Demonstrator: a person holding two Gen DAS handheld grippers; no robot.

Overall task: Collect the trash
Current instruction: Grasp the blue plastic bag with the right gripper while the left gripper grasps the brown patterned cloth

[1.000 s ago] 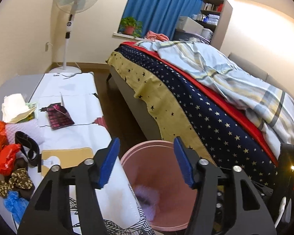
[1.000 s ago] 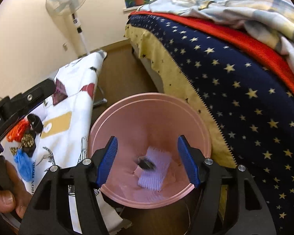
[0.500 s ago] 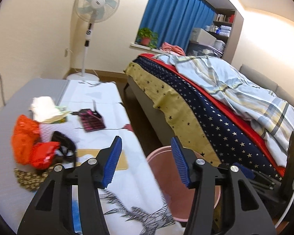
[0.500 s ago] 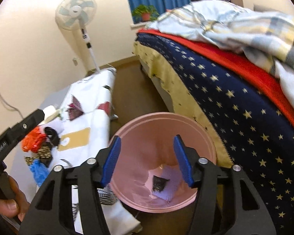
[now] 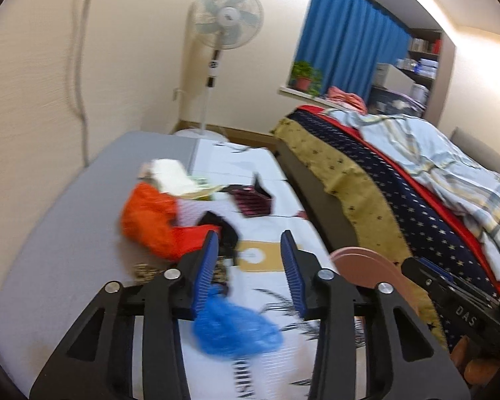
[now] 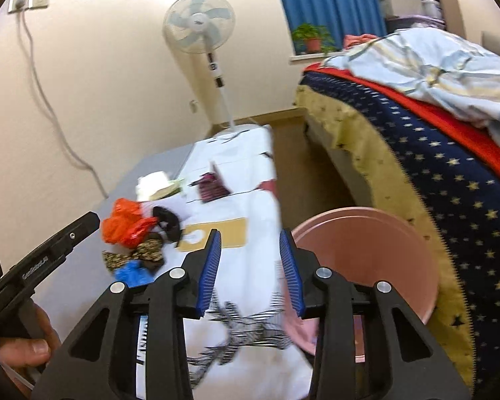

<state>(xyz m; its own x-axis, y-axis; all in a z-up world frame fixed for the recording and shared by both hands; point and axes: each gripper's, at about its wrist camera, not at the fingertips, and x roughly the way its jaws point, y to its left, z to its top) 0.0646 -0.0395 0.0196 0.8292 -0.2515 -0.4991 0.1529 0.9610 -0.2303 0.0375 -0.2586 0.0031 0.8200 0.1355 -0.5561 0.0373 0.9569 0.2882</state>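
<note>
Two grippers, both empty, their jaws closing on nothing — left gripper [image 5: 248,266] low centre of its view, right gripper [image 6: 250,266] likewise. Trash sits mid-left on the table [image 5: 66,240]: orange bag [image 5: 146,220], blue bag [image 5: 233,330]. Pink bin [image 6: 366,253] stands lower right. Risk: jaws this narrow may nudge the blue bag away — or pinch the tablecloth [image 6: 246,180].

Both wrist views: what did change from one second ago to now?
Both grippers swung from over the pink bin toward the trash on the table. The left gripper now faces the blue bag; the right gripper is over the cloth. Their jaws are closing on nothing. The trash pile and bin stayed put.
</note>
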